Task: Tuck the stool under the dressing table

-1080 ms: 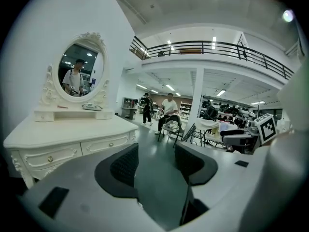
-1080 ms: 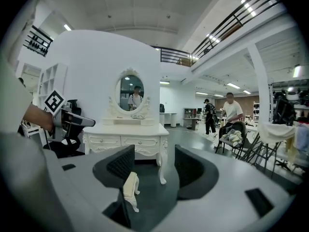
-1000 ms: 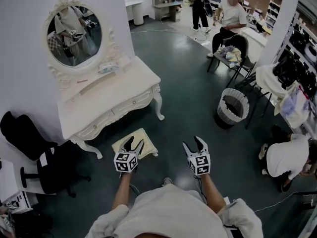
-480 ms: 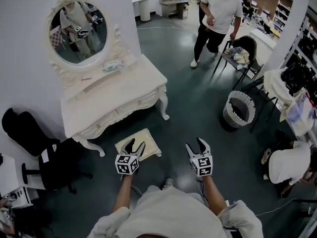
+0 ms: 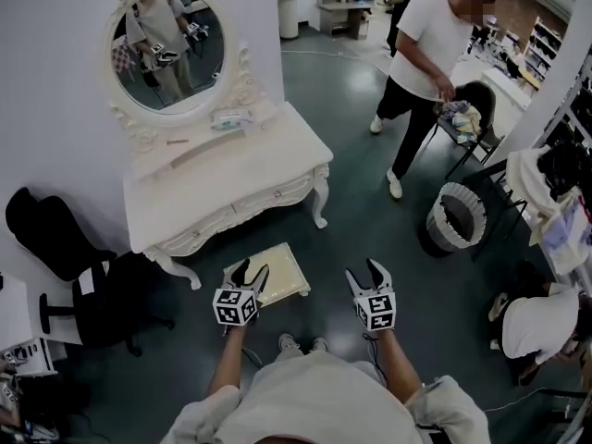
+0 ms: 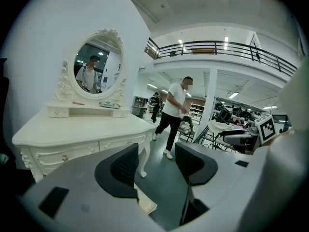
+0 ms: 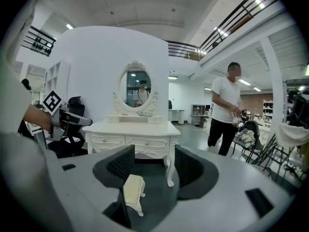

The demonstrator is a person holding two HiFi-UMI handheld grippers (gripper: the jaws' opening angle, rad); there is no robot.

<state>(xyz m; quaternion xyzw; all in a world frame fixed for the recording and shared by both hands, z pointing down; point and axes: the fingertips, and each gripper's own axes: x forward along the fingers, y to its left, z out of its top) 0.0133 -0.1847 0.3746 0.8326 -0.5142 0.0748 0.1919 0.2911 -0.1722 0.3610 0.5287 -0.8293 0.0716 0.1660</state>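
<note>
The white dressing table [image 5: 222, 178] with its oval mirror [image 5: 168, 46] stands against the wall. A cream cushioned stool [image 5: 275, 271] sits on the dark floor in front of it, outside the table's legs; the right gripper view shows the stool [image 7: 133, 189] low between the jaws. My left gripper [image 5: 247, 273] is open, hovering at the stool's near left edge. To the right of the stool my right gripper [image 5: 369, 271] is open with nothing in it. In the left gripper view the table [image 6: 82, 132] fills the left and a corner of the stool [image 6: 146, 205] peeks below the jaws.
A black office chair [image 5: 88, 276] stands left of the table. A person in a white shirt [image 5: 430, 58] walks near a folding chair [image 5: 467, 118]. A ribbed waste bin [image 5: 455, 217] sits at right. Another person [image 5: 532, 326] crouches at far right.
The view has shifted closer to the table and stool. The person in the white shirt has walked from the back toward the folding chair. Both grippers stay open.
</note>
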